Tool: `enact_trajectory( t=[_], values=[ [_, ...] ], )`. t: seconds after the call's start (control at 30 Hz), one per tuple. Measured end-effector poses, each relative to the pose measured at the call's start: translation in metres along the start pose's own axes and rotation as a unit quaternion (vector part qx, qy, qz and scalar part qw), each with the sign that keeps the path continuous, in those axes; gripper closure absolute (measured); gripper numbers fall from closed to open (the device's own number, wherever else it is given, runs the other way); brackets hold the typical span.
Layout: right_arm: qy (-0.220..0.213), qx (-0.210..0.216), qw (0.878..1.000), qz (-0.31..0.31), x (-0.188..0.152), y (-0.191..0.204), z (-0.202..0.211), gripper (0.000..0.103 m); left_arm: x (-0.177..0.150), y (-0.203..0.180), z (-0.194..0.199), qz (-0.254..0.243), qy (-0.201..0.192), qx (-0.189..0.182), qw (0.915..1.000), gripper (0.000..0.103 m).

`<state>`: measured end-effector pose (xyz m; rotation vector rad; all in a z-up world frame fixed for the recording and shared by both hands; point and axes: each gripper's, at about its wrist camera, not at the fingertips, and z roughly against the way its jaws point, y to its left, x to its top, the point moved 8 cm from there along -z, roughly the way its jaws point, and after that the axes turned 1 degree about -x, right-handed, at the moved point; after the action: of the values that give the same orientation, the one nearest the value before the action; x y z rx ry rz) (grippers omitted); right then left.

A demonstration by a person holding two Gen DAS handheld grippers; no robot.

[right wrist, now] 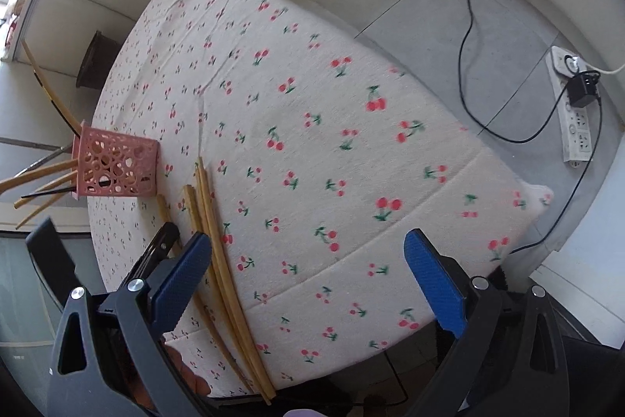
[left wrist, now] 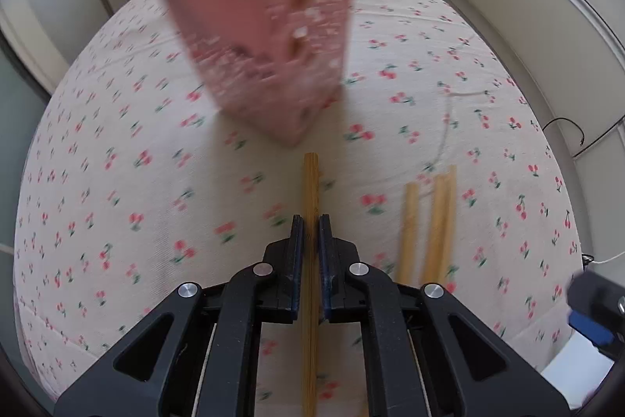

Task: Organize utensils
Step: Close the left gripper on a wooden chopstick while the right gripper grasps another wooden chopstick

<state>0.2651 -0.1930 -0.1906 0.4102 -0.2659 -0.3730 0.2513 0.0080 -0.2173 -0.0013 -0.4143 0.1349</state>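
Bamboo, that was what we had: a single chopstick (left wrist: 311,190) pinched flat between the pads of the left gripper (left wrist: 311,233), jaws pressed nearly together on it, the stick running straight fwd past the fingertips and back under the body. Right ahead of its tip stood the pink perforated holder (left wrist: 273,38), blurred in the left wrist view, w/ several chopsticks already leaning out of its top. Three more loose chopsticks (left wrist: 429,225) lay on the cherry-print tablecloth (left wrist: 117,143), just to the right of our held one. The right gripper (right wrist: 308,272) was spread wide, nothing between its blue pads, hanging over the near table edge w/ those loose sticks beside its left finger.

What we reckoned could go wrong: the grip sat well back from the fwd tip, so the stick could pivot in the pads once tilted up. The holder looked light; a tip jabbed at its wall instead of its mouth could tip it, spilling the sticks inside. Also the right claw, so near the loose ones, could nudge them off the edge.
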Motion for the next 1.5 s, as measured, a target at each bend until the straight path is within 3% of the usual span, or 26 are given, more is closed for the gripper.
enact_trajectory(
  t=[0.13, 0.27, 0.37, 0.43, 0.5, 0.57, 0.67, 0.73, 1.07, 1.1, 1.13, 1.2, 1.37, 1.5],
  values=[
    [0.018, 0.014, 1.0, 0.003, -0.001, 0.017, -0.015, 0.007, -0.006, 0.028, 0.009, 0.038, 0.012, -0.026, 0.9989, 0.096],
    [0.031, 0.058, 0.998, -0.01, 0.004, 0.036, -0.025, 0.007, -0.006, 0.049, 0.029, 0.076, 0.009, -0.062, 0.9951, 0.096],
    [0.032, 0.065, 0.997, -0.01, 0.007, 0.046, -0.031, 0.011, -0.006, 0.065, 0.045, 0.092, 0.001, -0.083, 0.9923, 0.096],
    [0.026, 0.047, 0.999, 0.005, 0.009, 0.051, -0.035, 0.027, -0.007, 0.07, 0.052, 0.097, -0.003, -0.087, 0.9915, 0.097],
    [0.027, 0.033, 0.999, 0.014, 0.01, 0.055, -0.041, 0.034, -0.009, 0.074, 0.059, 0.103, -0.003, -0.092, 0.9905, 0.097],
    [0.02, 0.023, 0.999, 0.023, 0.011, 0.059, -0.044, 0.034, -0.006, 0.073, 0.059, 0.105, -0.004, -0.094, 0.9901, 0.097],
    [0.018, 0.021, 0.999, 0.035, 0.01, 0.068, -0.046, 0.046, -0.005, 0.071, 0.058, 0.103, -0.004, -0.094, 0.9903, 0.097],
    [0.009, -0.007, 0.999, 0.053, 0.01, 0.069, -0.049, 0.058, -0.006, 0.073, 0.058, 0.1, -0.004, -0.093, 0.9906, 0.096],
    [-0.02, -0.074, 0.99, 0.116, 0.01, 0.085, -0.057, 0.06, -0.008, 0.077, 0.053, 0.103, 0.006, -0.088, 0.9908, 0.096],
    [-0.026, -0.081, 0.989, 0.124, 0.01, 0.086, -0.057, 0.068, -0.008, 0.076, 0.053, 0.101, 0.005, -0.087, 0.991, 0.096],
    [-0.033, -0.081, 0.987, 0.131, 0.011, 0.088, -0.057, 0.087, -0.008, 0.076, 0.054, 0.099, 0.002, -0.085, 0.9914, 0.096],
    [-0.035, -0.093, 0.986, 0.136, 0.012, 0.086, -0.059, 0.095, -0.007, 0.076, 0.055, 0.097, -0.002, -0.085, 0.9917, 0.096],
    [-0.027, -0.042, 0.991, 0.123, 0.013, 0.087, -0.061, 0.097, -0.001, 0.075, 0.064, 0.1, -0.018, -0.109, 0.9889, 0.096],
    [-0.052, -0.013, 0.99, 0.129, 0.011, 0.09, -0.043, 0.097, 0.004, 0.073, 0.075, 0.096, -0.037, -0.116, 0.988, 0.096]
  ],
)
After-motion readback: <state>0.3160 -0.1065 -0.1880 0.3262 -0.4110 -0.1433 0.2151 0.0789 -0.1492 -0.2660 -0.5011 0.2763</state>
